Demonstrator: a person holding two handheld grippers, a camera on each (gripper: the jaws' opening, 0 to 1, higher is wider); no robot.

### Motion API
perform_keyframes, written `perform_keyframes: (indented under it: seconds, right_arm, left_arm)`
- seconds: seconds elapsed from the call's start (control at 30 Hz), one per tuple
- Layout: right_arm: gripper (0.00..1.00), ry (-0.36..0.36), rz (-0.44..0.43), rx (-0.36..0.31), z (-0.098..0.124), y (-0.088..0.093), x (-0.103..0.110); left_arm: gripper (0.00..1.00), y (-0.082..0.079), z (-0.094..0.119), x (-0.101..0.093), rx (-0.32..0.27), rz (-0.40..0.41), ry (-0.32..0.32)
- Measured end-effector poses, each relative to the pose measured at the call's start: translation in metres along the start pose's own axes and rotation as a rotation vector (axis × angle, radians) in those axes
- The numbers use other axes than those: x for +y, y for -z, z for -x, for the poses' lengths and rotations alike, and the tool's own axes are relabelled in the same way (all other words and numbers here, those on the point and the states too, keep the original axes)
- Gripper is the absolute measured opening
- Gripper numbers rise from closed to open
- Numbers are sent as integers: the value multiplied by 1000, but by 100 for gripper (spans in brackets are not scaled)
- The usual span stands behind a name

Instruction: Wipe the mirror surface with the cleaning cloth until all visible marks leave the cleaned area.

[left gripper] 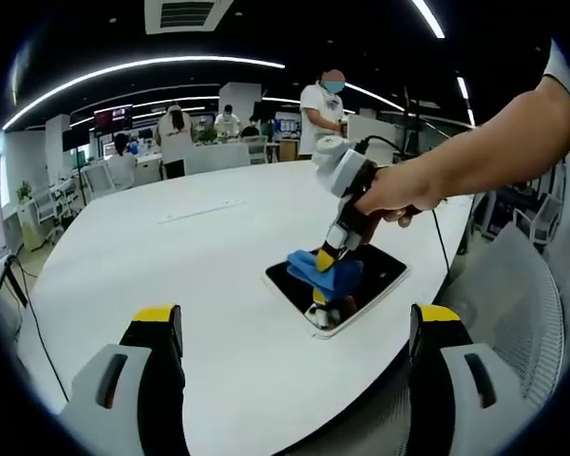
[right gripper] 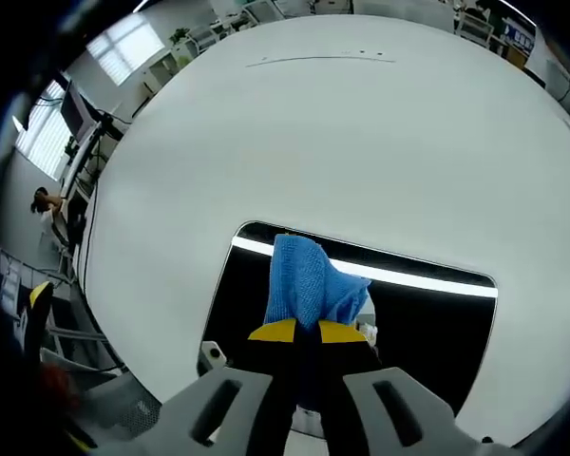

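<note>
I see the mirror (left gripper: 337,280) lying flat near the table's (left gripper: 171,275) rim, with wide bare tabletop beyond it. My right gripper (right gripper: 308,332) is clenched on the blue cloth (right gripper: 309,280), pressing it onto the glass near the mirror's middle. My left gripper (left gripper: 299,328) hangs spread wide, holding nothing, above the tabletop just short of the mirror.
</note>
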State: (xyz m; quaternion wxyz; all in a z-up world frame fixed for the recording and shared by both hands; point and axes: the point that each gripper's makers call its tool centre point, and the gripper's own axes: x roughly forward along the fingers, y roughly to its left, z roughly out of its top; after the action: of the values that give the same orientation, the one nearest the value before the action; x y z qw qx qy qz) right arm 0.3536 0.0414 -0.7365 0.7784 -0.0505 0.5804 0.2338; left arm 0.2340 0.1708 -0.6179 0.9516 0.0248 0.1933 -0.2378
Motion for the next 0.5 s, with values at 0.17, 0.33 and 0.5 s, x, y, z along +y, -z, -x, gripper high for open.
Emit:
perform_keyframes:
  seconds: [0.17, 0.33, 0.5]
  right_arm:
    - [0, -13, 3, 4, -2, 5, 2]
    - [0, -17, 22, 8, -1, 11, 5]
    - [0, -31, 18, 12, 1, 17, 7]
  left_arm:
    - [99, -4, 0, 4, -5, -12, -4]
    - [99, -7, -2, 10, -14, -17, -14]
    - [99, -8, -5, 12, -15, -13, -15]
